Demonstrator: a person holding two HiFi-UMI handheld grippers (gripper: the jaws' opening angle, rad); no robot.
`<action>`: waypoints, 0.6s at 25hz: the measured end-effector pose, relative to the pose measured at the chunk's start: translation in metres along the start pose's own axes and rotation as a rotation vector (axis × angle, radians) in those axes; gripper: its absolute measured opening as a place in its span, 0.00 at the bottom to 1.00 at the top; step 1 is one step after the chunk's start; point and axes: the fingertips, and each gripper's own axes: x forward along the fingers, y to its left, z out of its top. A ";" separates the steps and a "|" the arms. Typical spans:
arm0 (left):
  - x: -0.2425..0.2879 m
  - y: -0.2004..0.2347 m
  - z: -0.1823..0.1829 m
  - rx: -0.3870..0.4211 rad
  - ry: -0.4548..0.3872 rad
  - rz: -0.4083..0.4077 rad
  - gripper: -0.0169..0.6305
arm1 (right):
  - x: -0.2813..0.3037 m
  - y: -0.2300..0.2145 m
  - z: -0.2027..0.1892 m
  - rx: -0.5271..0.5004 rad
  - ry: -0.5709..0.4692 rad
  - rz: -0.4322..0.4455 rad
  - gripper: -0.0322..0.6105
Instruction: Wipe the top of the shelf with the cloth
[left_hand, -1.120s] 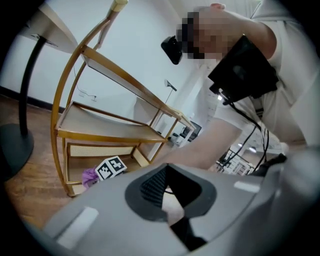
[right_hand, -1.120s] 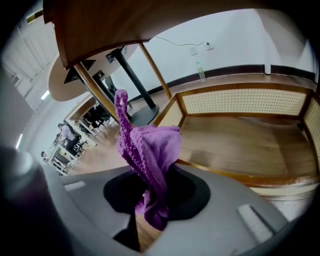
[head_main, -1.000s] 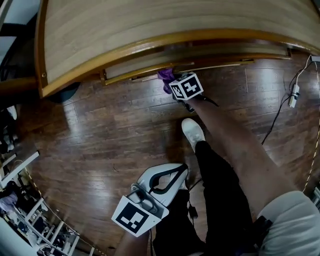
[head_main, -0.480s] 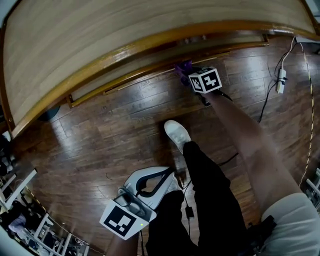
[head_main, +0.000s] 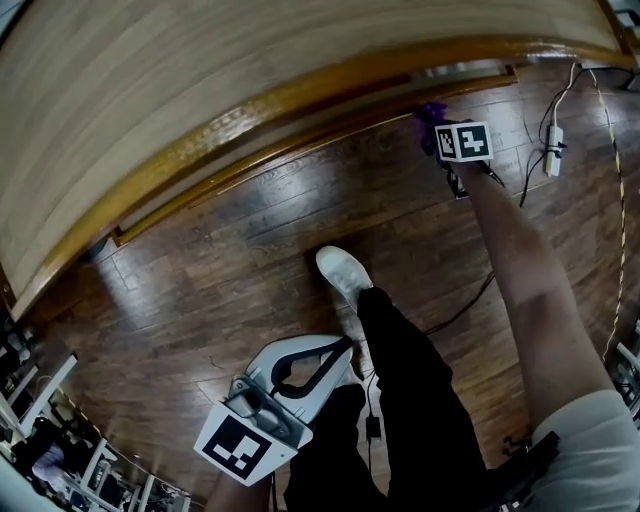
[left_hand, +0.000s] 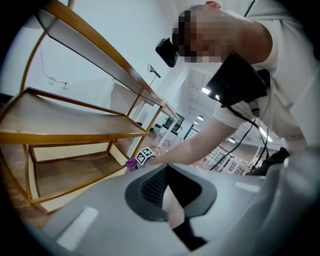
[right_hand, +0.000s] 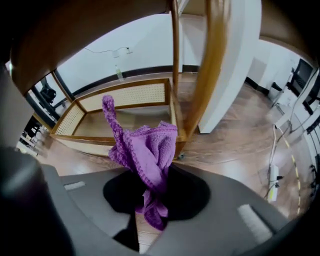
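The purple cloth is bunched and pinched tight in our right gripper, one tail sticking up, the rest spilling over the jaws. It's down low, just beside the shelf's corner post and near the cane-backed lower tier, and we can't tell whether it touches the post. So it is nowhere on the shelf top, that broad pale board sweeping across the head view above our outstretched arm. We'd call this the carry, with the wiping itself not begun. The next move wants the cloth lifted clear of the front edge, laid on the board and pressed down for a long sweep. Our left gripper hangs low by the knee, jaws together with nothing between them, well apart from the shelf. The count: one cloth, two grippers, one shelf showing three boards in the left gripper view, one white shoe on the dark wood floor, one power strip off right.
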 end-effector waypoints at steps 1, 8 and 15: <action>0.000 0.001 0.001 0.005 0.001 0.000 0.05 | -0.003 -0.013 -0.001 0.014 0.009 -0.031 0.21; -0.008 0.008 0.008 0.025 -0.071 0.050 0.05 | -0.010 0.065 -0.020 -0.113 -0.014 0.076 0.21; -0.058 0.016 -0.004 -0.029 -0.107 0.154 0.05 | 0.003 0.349 -0.053 -0.333 0.002 0.497 0.21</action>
